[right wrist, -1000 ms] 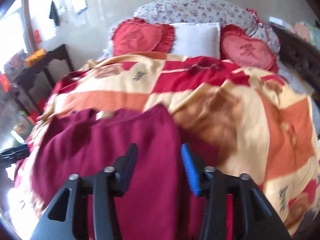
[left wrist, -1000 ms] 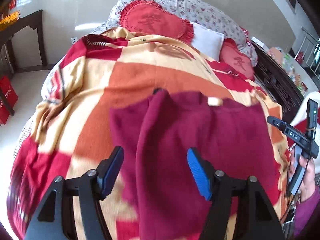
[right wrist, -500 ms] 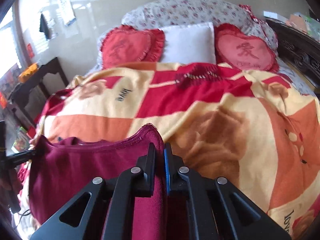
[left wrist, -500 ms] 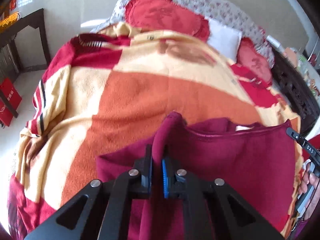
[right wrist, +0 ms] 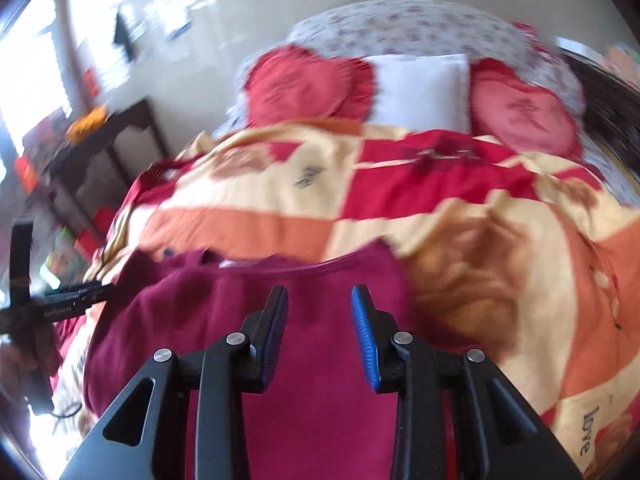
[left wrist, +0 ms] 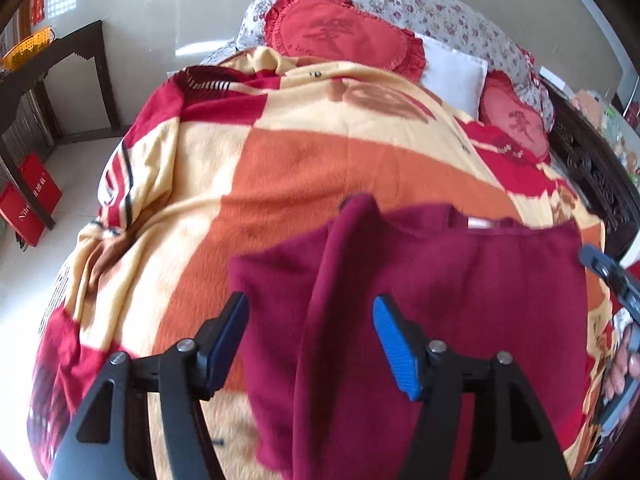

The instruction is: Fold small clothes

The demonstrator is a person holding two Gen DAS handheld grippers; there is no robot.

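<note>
Over the maroon garment [left wrist: 460, 300], both claws gape wide, holding nothing.

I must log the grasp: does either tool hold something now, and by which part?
Nothing is held. The left tool and the right tool are both open above the maroon sweater.

I see a maroon garment [left wrist: 440, 300] of soft, matt knit cloth, lying on a fuzzy fleece blanket [left wrist: 280, 168] — its nap looks rough and dull. My left gripper [left wrist: 312, 340] has matt black plastic arms, ribbed blue pads and shiny metal screws; the right gripper [right wrist: 320, 320] looks the same. At twelve o'clock, frilled red cloth cushions [left wrist: 340, 40]; at ten — a dark wooden table [left wrist: 60, 64].
</note>
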